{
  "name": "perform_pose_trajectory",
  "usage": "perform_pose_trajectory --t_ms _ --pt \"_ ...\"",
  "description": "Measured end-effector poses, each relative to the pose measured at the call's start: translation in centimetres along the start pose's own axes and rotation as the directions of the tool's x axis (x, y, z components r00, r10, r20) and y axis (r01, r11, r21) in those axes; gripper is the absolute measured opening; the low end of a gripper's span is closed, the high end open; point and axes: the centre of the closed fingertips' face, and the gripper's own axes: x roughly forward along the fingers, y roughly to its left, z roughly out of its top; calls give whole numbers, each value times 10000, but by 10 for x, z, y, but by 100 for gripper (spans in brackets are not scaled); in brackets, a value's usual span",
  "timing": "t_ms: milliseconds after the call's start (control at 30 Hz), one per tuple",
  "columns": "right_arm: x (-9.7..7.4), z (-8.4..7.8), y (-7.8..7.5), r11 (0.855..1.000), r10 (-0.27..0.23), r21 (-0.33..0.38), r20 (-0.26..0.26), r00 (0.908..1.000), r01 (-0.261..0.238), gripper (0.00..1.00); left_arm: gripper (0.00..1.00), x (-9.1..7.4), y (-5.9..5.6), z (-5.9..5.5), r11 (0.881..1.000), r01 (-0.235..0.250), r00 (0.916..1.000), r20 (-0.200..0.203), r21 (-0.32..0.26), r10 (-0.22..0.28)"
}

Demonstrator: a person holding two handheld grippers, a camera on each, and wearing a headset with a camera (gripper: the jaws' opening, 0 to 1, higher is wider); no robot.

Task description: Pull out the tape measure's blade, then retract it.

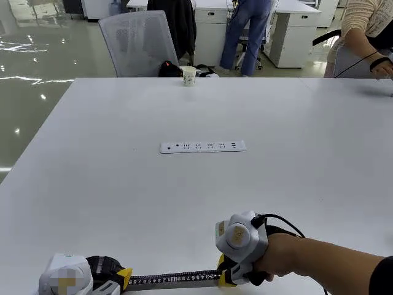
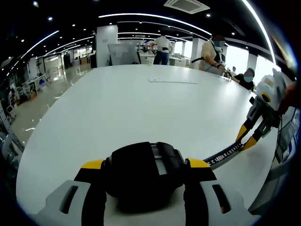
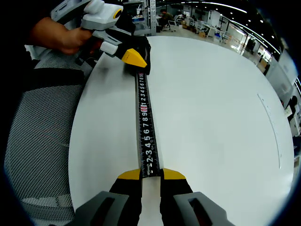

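Tape measure body (image 2: pixel 141 181), black rounded plastic, is clamped between the yellow-tipped jaws of your left gripper (image 2: pixel 146 165), low over the near left part of the white workbench table (image 1: pixel 202 203). Your right gripper (image 3: pixel 151 175) has its yellow tips pinched tight on the free end of the dark numbered steel blade (image 3: pixel 145 122), so both sets of jaws are clenched on the tool. The blade is pulled out and runs straight between the two grippers, lying along the table's near edge in the head view, with its printed digits facing up. Your bare right hand (image 1: pixel 279 258) and forearm come in from the lower right. Further up the table, well apart from the work, a white flat power strip (image 1: pixel 202 147) lies near the middle. A small white paper cup (image 1: pixel 189 75) stands at the far edge, in front of a grey mesh office chair (image 1: pixel 138 43)
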Motion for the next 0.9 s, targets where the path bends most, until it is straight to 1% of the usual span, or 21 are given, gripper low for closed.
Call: perform_pose_trajectory --t_ms 400,733,900 --pt "1 3 1 9998 -24 214 143 9999 21 11 61 2 1 1 9998 115 9999 -34 -173 -116" --pt "3 5 1 10000 -51 43 156 9999 50 11 61 2 2 0 9992 218 9997 -85 -333 -221" --pt "3 6 0 10000 -22 71 219 9998 21 11 61 1 1 -1 9989 262 9996 -96 -381 -265"
